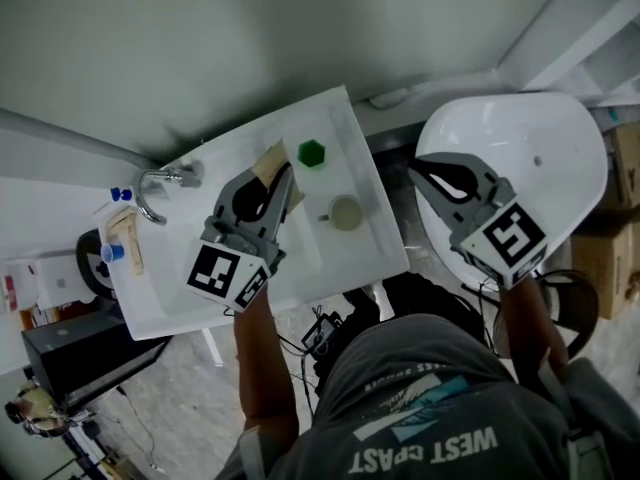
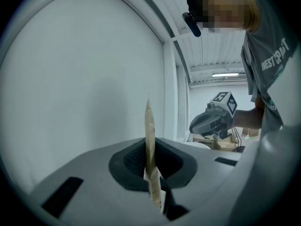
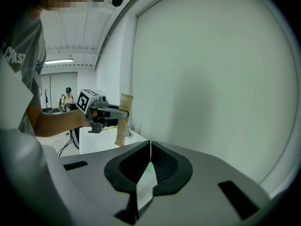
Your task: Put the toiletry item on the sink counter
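A flat tan packet, the toiletry item, is pinched in my left gripper above the white sink counter. In the left gripper view the packet stands edge-on between the jaws of the left gripper, which is shut on it. My right gripper hangs to the right of the counter, over a white rounded basin. Its jaws are together with nothing in them in the right gripper view. That view also shows the left gripper with the packet.
On the counter stand a green hexagonal piece and a small round cup. A chrome faucet curves at the left end, beside blue-capped items and another tan packet. Cardboard boxes sit at the far right.
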`<state>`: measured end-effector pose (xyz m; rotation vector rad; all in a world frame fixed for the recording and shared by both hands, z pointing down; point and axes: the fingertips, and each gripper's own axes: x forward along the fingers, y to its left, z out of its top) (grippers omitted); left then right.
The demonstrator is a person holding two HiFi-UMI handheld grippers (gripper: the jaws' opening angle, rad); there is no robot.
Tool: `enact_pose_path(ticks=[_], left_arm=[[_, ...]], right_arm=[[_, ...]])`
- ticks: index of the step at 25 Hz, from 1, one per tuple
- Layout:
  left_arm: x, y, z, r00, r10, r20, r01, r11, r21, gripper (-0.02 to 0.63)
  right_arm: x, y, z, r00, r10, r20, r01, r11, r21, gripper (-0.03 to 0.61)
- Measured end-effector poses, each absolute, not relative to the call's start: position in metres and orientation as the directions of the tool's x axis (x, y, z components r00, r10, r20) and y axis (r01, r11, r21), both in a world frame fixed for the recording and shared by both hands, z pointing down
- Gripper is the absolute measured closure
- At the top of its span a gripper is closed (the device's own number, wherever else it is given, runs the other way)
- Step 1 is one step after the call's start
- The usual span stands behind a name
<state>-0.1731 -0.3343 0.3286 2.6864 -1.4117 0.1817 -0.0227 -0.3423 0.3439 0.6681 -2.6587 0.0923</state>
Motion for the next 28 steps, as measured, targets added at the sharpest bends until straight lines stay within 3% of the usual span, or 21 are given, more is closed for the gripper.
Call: enact_pose_path(ticks=[28], left_arm=[[-0.188,-0.445,0.432,0.464,-0.88,0.104,-0.883,-0.451,0.13,0.598]], right_arm=[[-0.021,-0.418,0.464,-0.781,-0.302,0.546,-0.424,0.899,-0.109,0.548]])
